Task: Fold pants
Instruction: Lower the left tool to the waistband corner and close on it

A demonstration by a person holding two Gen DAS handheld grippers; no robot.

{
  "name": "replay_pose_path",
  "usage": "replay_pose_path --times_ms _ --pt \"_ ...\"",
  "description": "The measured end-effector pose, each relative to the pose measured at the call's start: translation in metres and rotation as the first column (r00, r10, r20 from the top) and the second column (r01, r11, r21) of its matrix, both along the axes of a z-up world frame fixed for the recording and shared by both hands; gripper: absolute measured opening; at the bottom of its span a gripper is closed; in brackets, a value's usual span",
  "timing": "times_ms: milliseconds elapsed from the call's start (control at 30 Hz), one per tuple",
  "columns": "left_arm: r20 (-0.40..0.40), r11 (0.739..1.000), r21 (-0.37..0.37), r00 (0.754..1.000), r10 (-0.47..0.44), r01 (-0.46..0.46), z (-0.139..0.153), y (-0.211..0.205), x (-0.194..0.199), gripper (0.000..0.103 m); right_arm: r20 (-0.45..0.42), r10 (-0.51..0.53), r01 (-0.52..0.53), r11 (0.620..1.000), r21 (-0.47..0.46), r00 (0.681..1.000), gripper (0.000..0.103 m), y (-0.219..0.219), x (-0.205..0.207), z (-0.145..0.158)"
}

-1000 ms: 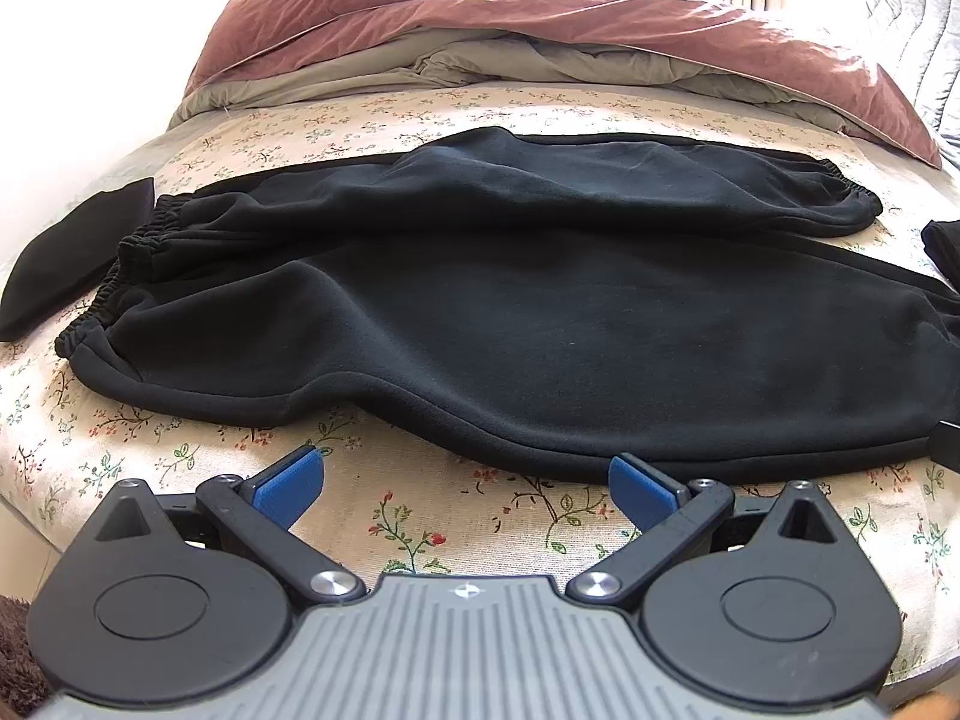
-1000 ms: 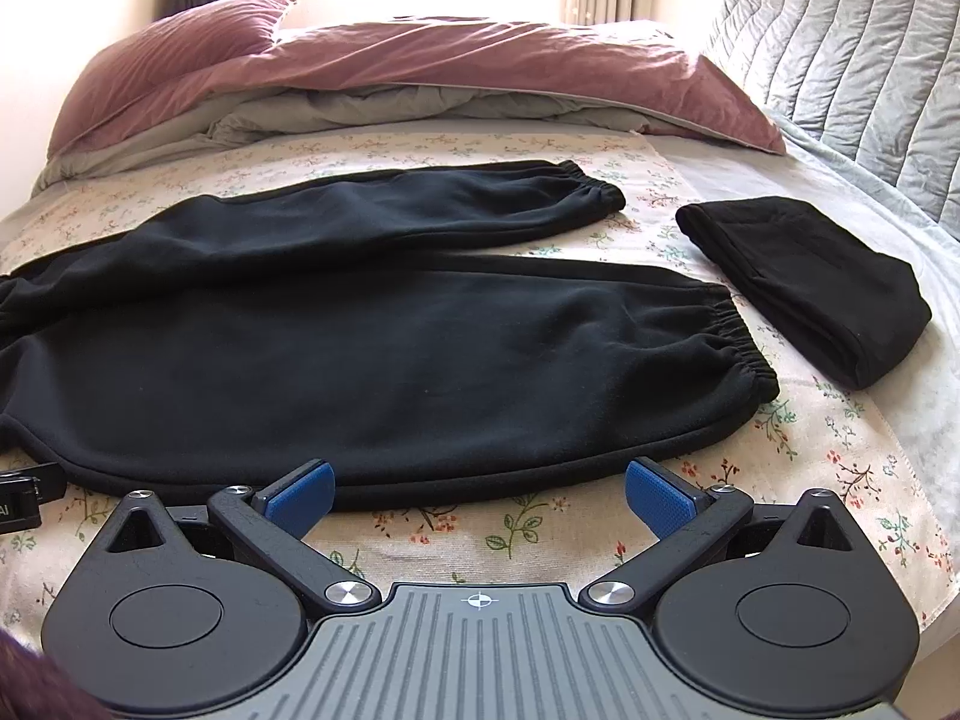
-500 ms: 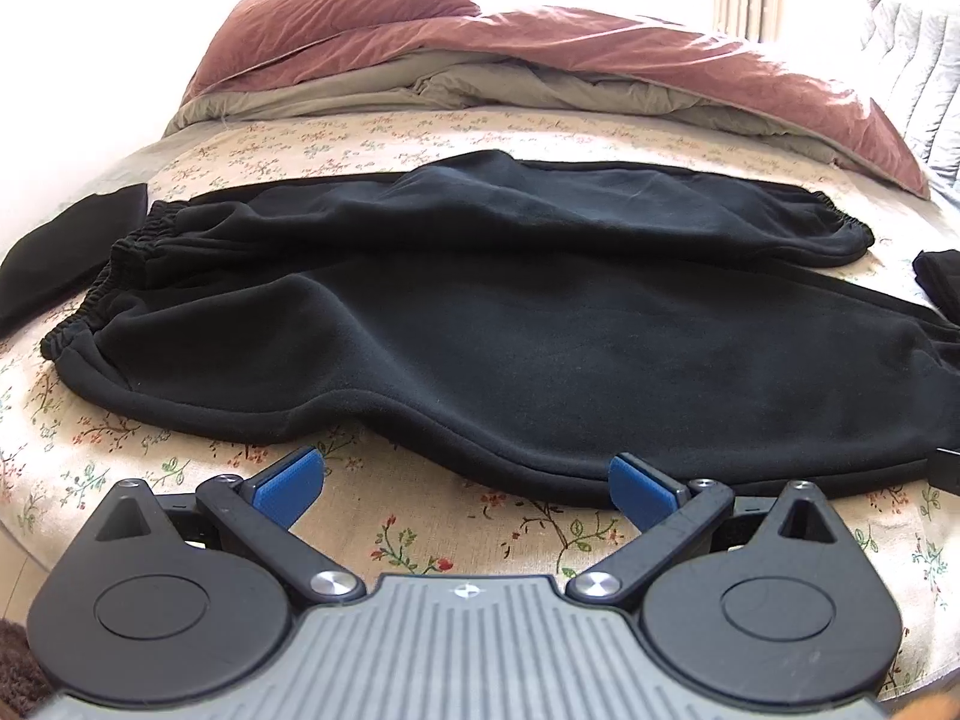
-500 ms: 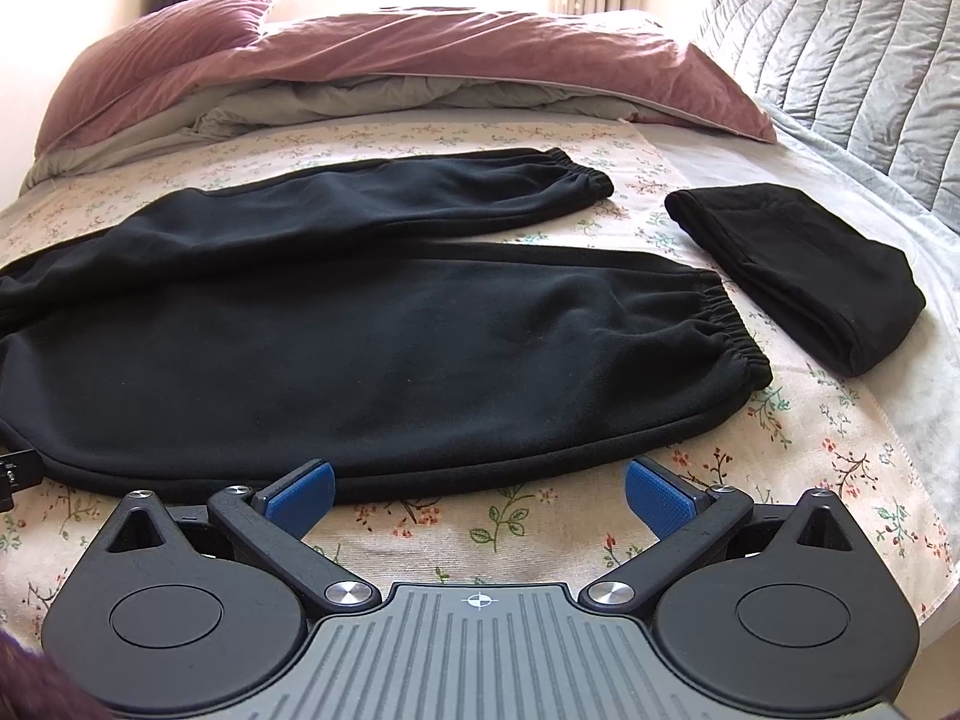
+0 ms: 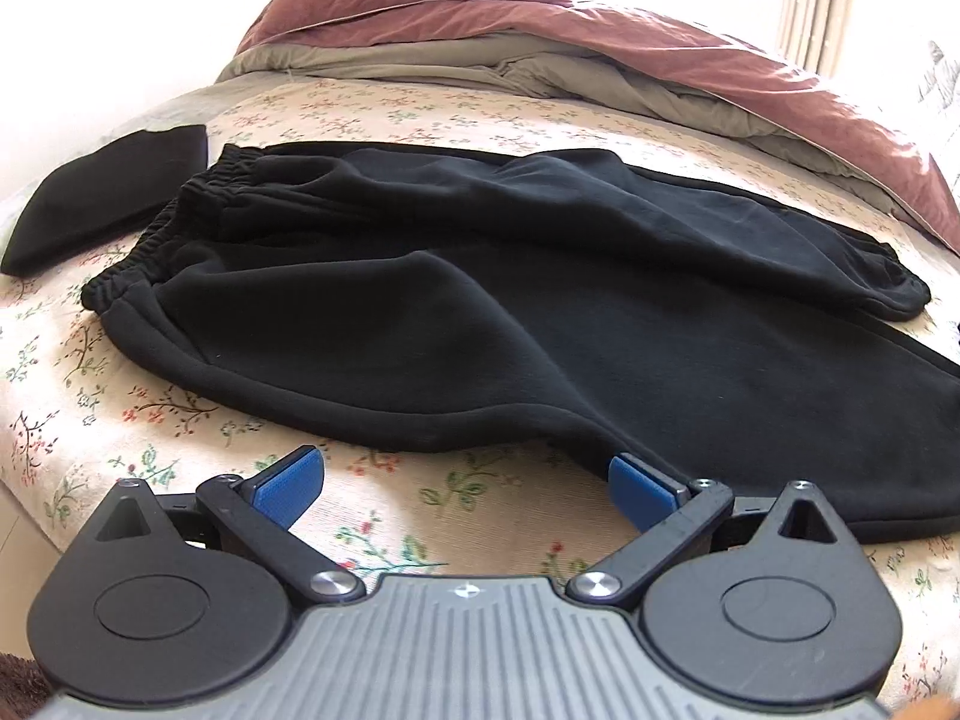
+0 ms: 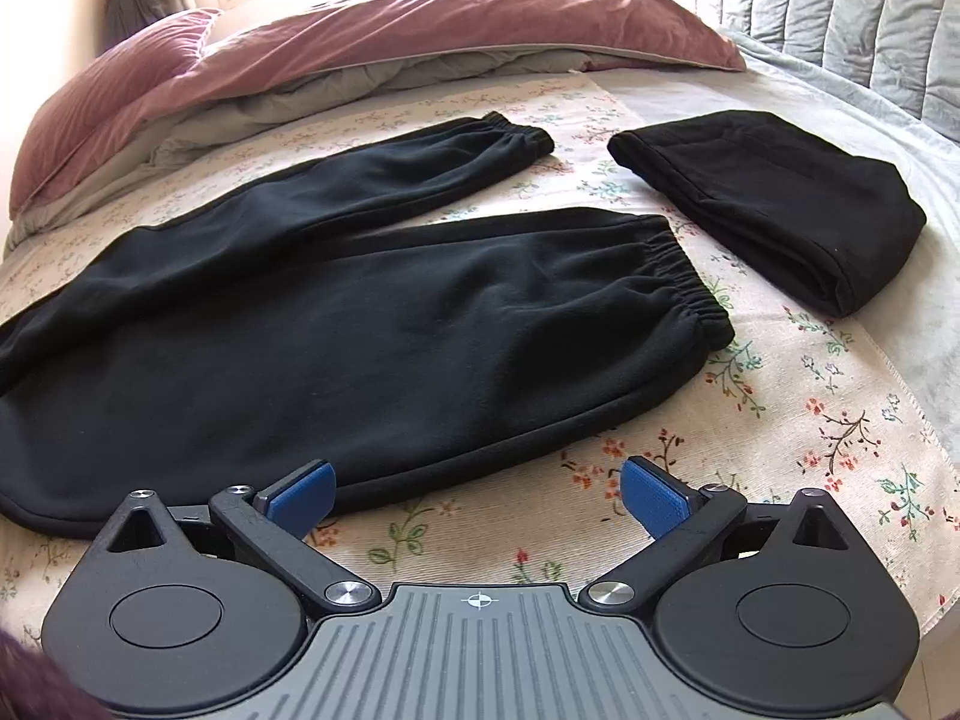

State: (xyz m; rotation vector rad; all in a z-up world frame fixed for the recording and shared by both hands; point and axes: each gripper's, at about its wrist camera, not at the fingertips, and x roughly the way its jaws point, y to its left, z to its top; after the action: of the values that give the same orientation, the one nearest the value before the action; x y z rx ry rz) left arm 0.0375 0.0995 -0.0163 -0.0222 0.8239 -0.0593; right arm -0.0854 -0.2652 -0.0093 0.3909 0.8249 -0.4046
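The left gripper (image 5: 465,489) is held with jaws spread wide and nothing between them; its right pad (image 5: 637,489) is seen at the near hem of the pants (image 5: 540,324), though contact cannot be confirmed. The right gripper (image 6: 477,495) is likewise spread and empty, its left pad (image 6: 303,495) at the hem of the near leg. The pants are laid flat on the sheet (image 6: 780,420) just ahead of both sets of jaws, legs apart. The waistband (image 5: 180,222) is noted ahead and left of the left jaws, the near cuff (image 6: 684,282) ahead and right of the right jaws. A folded garment (image 6: 774,204) is recorded farther right, a duvet (image 6: 420,30) beyond.
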Motion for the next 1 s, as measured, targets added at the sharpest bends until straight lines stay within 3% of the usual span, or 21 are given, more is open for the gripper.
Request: replay_pose_path --times_ms 167,333,533,767,800,900,1000 --pt "-0.009 0.997 -0.037 0.998 0.060 -0.060 -0.003 0.038 0.011 0.102 -0.023 -0.009 0.009 1.000 -0.015 1.000 0.096 -0.018 0.004 -0.002" --pt "-0.024 0.975 -0.138 0.985 0.171 -0.173 -0.004 0.086 0.029 0.091 -0.028 -0.020 0.019 1.000 -0.010 0.999 0.094 -0.039 0.010 0.001" --pt "-0.047 0.912 -0.241 0.943 0.330 -0.332 -0.014 0.137 0.050 0.067 -0.059 -0.102 0.104 0.994 0.018 0.993 0.076 -0.074 0.017 -0.009" --pt "-0.056 0.848 -0.358 0.915 0.399 -0.391 -0.025 0.157 0.055 0.023 -0.018 -0.213 0.213 0.975 0.057 0.977 0.048 -0.103 0.017 -0.027" --pt "-0.053 0.846 -0.359 0.914 0.403 -0.394 -0.026 0.157 0.056 0.016 -0.007 -0.215 0.215 0.976 0.046 0.977 0.042 -0.104 0.018 -0.027" --pt "-0.021 0.865 -0.319 0.915 0.402 -0.387 -0.022 0.154 0.056 0.012 0.012 -0.217 0.217 0.976 0.019 0.976 0.018 -0.103 0.017 -0.023" --pt "0.032 0.890 -0.239 0.913 0.407 -0.388 -0.008 0.152 0.051 0.012 0.041 -0.195 0.197 0.979 -0.052 0.980 0.013 -0.098 0.013 -0.004"
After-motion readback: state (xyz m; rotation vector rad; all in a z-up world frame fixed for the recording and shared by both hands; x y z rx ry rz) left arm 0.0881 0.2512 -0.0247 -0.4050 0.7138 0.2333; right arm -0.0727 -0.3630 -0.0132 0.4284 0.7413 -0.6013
